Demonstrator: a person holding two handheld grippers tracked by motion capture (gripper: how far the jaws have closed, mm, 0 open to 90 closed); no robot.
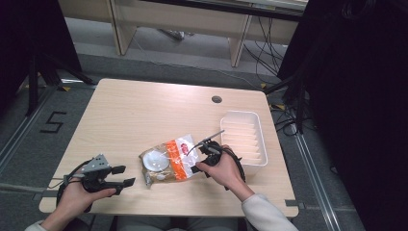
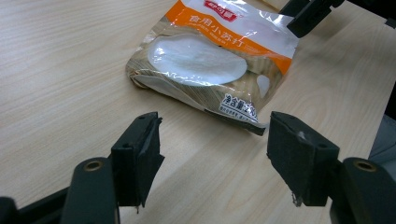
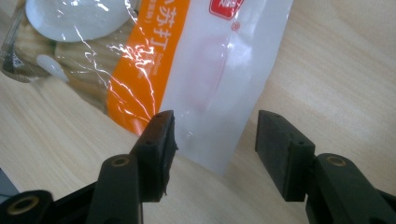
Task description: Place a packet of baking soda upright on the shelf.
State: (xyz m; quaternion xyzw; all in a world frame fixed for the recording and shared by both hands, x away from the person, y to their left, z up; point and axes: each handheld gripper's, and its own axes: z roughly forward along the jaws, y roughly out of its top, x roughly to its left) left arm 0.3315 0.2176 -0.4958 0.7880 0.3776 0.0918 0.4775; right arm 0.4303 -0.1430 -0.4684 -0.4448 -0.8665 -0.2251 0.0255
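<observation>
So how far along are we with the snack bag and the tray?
Nothing looks done yet: the snack bag lies flat on the table, and the white tray beside it holds nothing. In hand: the right gripper has its open jaws around the bag's white end, not yet pressing. The left gripper waits open, short of the bag. Left: grip, lift, likely place it.

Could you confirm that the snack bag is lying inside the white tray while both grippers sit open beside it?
Not quite: the snack bag lies flat on the wooden table, left of the white tray, as the high view shows. The rest holds: the left gripper and right gripper are both open beside it.
</observation>
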